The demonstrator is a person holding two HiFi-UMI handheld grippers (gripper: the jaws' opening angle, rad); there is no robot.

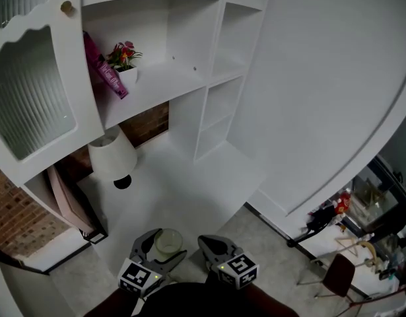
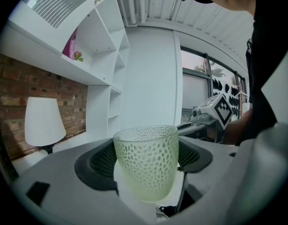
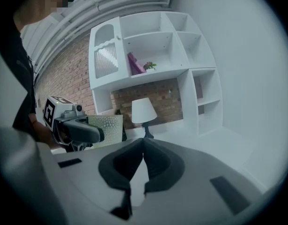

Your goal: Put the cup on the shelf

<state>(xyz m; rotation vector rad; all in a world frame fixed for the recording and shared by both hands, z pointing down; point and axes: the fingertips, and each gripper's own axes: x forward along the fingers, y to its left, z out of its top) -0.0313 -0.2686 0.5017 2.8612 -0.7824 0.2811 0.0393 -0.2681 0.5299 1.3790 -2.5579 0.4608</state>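
Gripping from both sides, the left gripper [image 1: 163, 246] has its dark padded jaws pressed against a pale green dimpled glass cup [image 2: 146, 162], which stands upright between them with its open rim above the pads. Just beside it, the right gripper [image 3: 143, 143] holds nothing; its jaws are drawn together so that the tips meet. In the right gripper view the cup shows off to the left, apart from that claw.

From the head view, the cup hangs over the near corner of the white counter [image 1: 189, 183]. Farther back on the counter stands a white table lamp [image 1: 112, 156] in front of a brick wall [image 1: 148, 124]. Above that rises the white shelf unit [image 1: 164, 83], well apart from the cup, carrying a small pot of flowers [image 1: 124, 61] and a leaning pink packet [image 1: 107, 72]. A ribbed-glass cabinet door [image 1: 32, 91] stands at the left.
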